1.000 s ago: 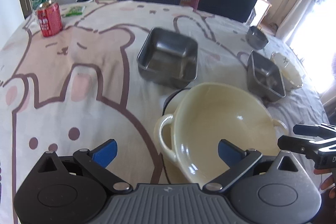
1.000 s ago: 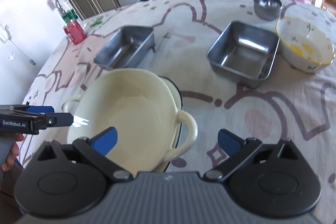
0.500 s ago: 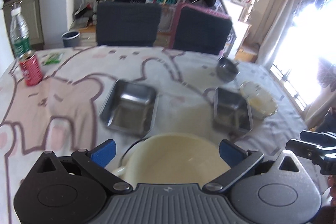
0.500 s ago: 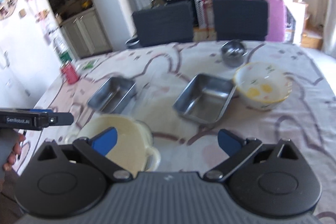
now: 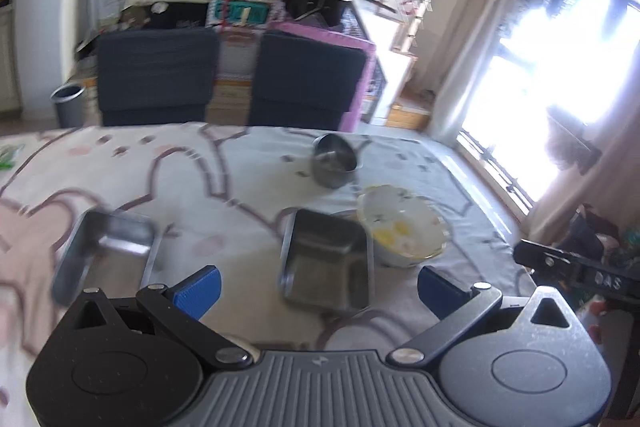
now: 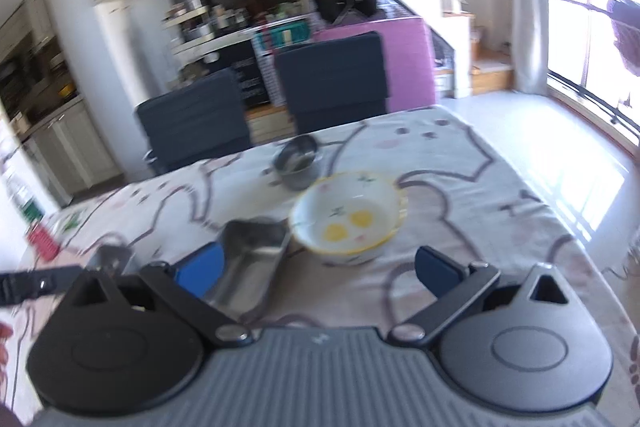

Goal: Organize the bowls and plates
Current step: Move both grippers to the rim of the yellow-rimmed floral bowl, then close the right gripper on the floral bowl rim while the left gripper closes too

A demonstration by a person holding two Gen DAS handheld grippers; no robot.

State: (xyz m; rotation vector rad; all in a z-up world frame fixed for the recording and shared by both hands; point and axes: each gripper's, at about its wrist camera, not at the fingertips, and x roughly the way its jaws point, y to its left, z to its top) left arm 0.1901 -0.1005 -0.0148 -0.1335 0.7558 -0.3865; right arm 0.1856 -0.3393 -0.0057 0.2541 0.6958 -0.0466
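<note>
Left wrist view: cloth-covered table, both grippers empty

Tablecloth (image 5: 248, 163) printed with pink-brown bear outlines, soft, blurred. Lower centre: square steel tray (image 5: 326, 267), shiny; ceramic bowl (image 5: 402, 227) touching its right side; round steel bowl (image 5: 334, 159) above. Second tray (image 5: 106, 251) lower left. Two dark chairs (image 5: 156, 75) upper left, bright window right. Left gripper (image 5: 318, 287) spread wide, right gripper (image 6: 320, 269) likewise, nothing held.

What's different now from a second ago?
Both grippers, left and right, lifted and tilted up off the big cream pot, which has dropped out of view. Both are open and empty throughout. The steel trays, flowered bowl and small steel bowl haven't moved.
</note>
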